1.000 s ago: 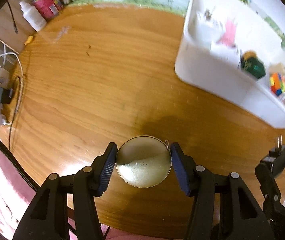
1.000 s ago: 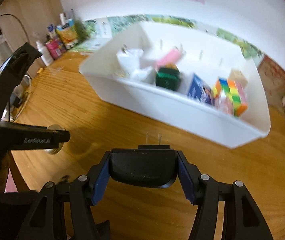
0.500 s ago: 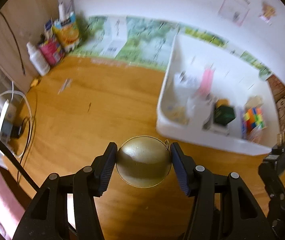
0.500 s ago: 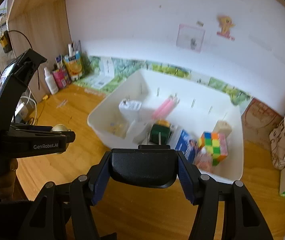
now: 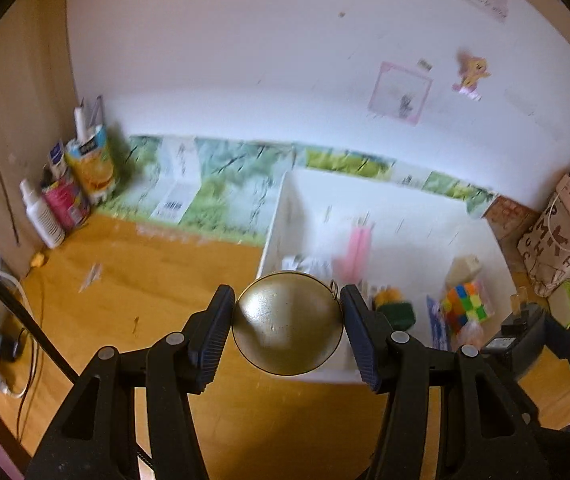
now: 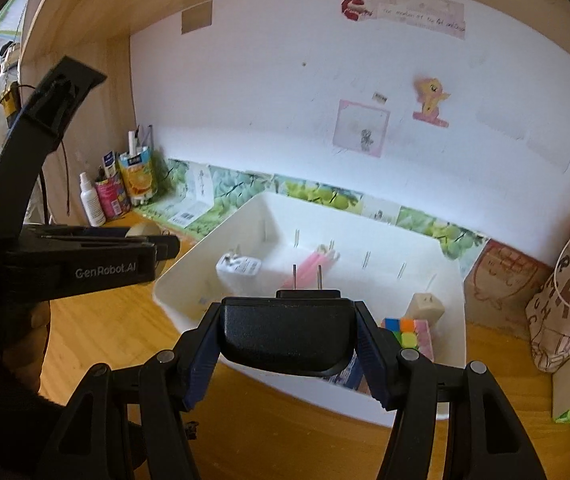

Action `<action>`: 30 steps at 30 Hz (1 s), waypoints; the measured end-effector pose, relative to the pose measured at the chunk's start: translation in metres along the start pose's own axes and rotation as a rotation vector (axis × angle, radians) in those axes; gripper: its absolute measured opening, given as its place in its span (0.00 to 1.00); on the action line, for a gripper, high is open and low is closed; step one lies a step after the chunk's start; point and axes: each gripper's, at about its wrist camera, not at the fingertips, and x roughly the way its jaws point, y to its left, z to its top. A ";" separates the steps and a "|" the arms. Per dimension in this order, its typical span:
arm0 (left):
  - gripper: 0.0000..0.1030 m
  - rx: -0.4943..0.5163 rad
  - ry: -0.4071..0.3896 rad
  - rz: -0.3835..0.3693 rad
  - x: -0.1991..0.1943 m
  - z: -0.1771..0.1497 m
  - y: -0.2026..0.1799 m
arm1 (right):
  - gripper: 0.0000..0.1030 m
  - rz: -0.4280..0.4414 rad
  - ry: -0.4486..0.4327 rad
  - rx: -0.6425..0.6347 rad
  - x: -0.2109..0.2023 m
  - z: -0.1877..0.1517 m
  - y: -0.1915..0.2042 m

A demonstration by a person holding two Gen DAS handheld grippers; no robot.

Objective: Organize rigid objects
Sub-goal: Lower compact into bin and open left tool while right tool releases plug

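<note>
Left claw (image 5: 288, 324) clamps a brass disc (image 5: 287, 323); right claw (image 6: 288, 338) clamps a black plug (image 6: 288, 334), covering the white bin's (image 6: 451, 344) near rim at 6 o'clock.

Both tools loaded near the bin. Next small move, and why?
Probably carry the left tool forward over the white bin before releasing. It grips the gold disc, which the left view shows only at the bin's near wall, not over its inside. The right tool holds the black plug adapter, also short of the bin, so it can follow.

Gold disc (image 5: 287, 323) in L hand-held gripper (image 5: 287, 334)
</note>
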 end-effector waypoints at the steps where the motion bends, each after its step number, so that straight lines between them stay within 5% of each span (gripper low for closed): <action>1: 0.57 0.008 -0.011 -0.007 0.003 0.001 -0.002 | 0.61 -0.003 -0.002 0.005 0.003 0.000 -0.002; 8: 0.57 0.070 -0.082 -0.030 0.023 0.008 -0.014 | 0.61 -0.043 -0.014 0.037 0.027 -0.005 -0.015; 21: 0.57 0.107 -0.019 -0.066 0.068 0.008 -0.025 | 0.61 -0.038 0.067 0.105 0.069 -0.015 -0.029; 27: 0.57 0.100 0.027 -0.056 0.072 0.008 -0.024 | 0.78 -0.068 0.084 0.120 0.071 -0.016 -0.032; 30: 0.58 0.101 0.033 -0.059 0.068 0.009 -0.024 | 0.79 -0.074 0.087 0.124 0.068 -0.015 -0.033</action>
